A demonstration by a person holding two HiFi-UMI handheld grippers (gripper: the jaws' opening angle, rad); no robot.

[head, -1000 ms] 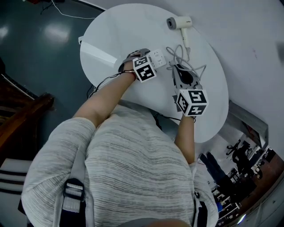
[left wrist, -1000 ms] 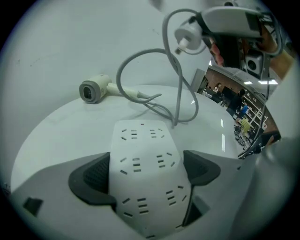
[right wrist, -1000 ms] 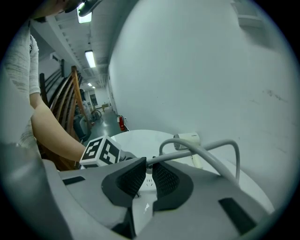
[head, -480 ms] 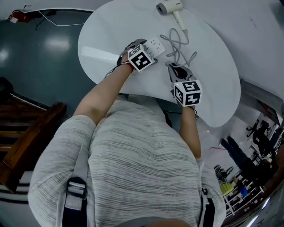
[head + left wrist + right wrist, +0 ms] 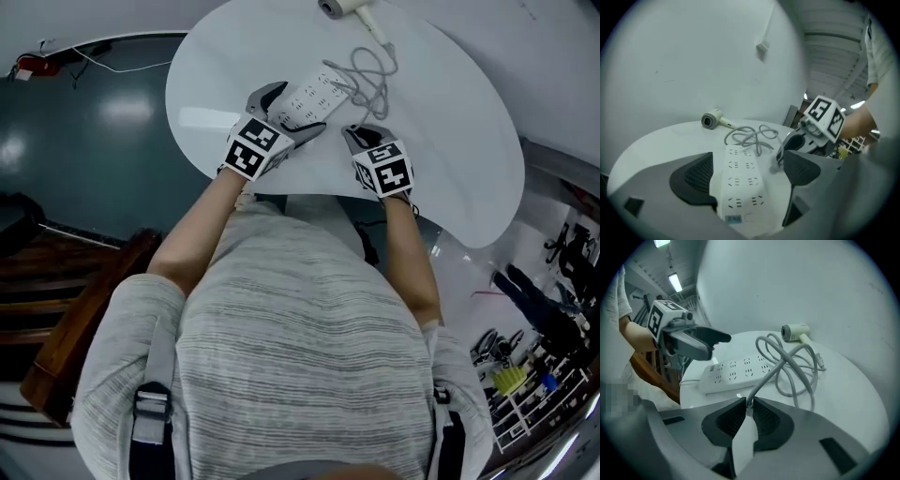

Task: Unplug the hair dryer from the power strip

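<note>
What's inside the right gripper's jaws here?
The right gripper is shut on the grey cord, which emerges from between its pads. The cord's end, presumably the plug, is covered by the pads. The held end is apart from the power strip.

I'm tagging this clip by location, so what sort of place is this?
Probably a lab or workshop room rather than a home: a glossy teal floor, ceiling tube lights, and cluttered shelving beyond the round white table.
</note>
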